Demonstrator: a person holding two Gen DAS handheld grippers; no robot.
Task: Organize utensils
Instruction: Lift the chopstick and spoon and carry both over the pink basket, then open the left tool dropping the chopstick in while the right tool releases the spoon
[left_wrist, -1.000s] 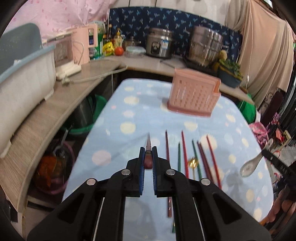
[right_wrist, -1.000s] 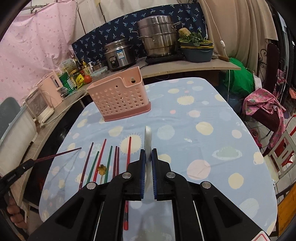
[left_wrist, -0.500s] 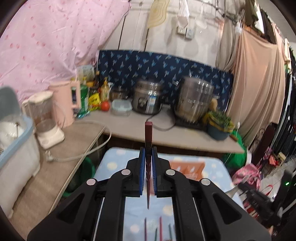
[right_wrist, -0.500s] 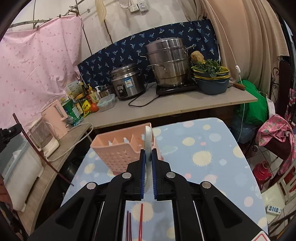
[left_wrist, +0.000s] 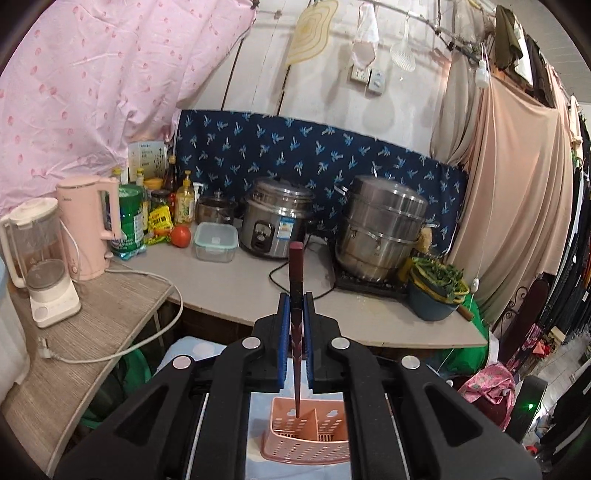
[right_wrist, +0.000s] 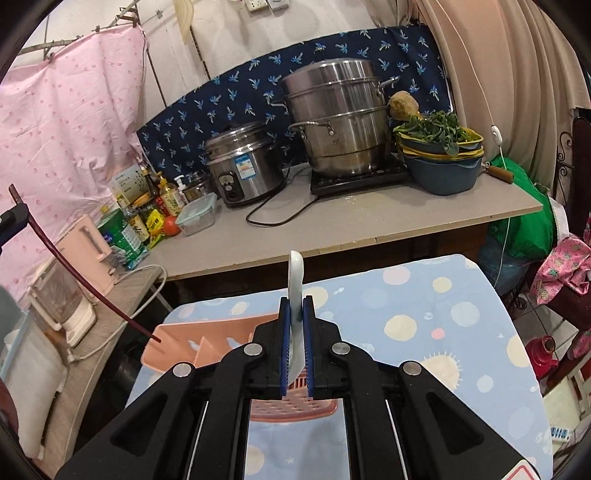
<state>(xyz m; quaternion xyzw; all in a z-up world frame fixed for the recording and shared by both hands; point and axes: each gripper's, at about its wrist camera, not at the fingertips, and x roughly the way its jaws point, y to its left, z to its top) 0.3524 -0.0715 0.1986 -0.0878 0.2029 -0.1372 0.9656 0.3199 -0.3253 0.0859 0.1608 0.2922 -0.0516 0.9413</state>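
Left wrist view: the left gripper (left_wrist: 295, 306) points forward and slightly downward above the table. Its jaws are pressed against a dark red chopstick (left_wrist: 295, 280), pinching it near the thick end. The chopstick stands nearly upright between the blue pads (left_wrist: 283, 332); the thick end projects above the fingertips and the thin tip hangs down over the pink utensil basket (left_wrist: 306, 439). The tip appears at the basket's central divider; whether it touches the divider cannot be told. The basket stands on the blue spotted tablecloth (left_wrist: 192, 349), directly below the gripper. Beyond the table, a counter (left_wrist: 236, 284) carries a rice cooker (left_wrist: 275, 218), a stacked steamer pot (left_wrist: 384, 229), a pink kettle (left_wrist: 90, 225) and a blender (left_wrist: 40, 258).

Right wrist view: the right gripper (right_wrist: 295, 306) points forward and moderately downward over the same table. Its jaws are closed on a white ceramic spoon (right_wrist: 296, 280), held on edge, one end rising above the fingertips and the rest running down between the pads (right_wrist: 284, 332). The pink utensil basket (right_wrist: 192, 347) lies just below and ahead of the jaws, partly hidden by the gripper body. At the left edge, the left gripper (right_wrist: 13, 221) holds the dark red chopstick (right_wrist: 74, 275) tilted, its tip over the basket's left compartment.
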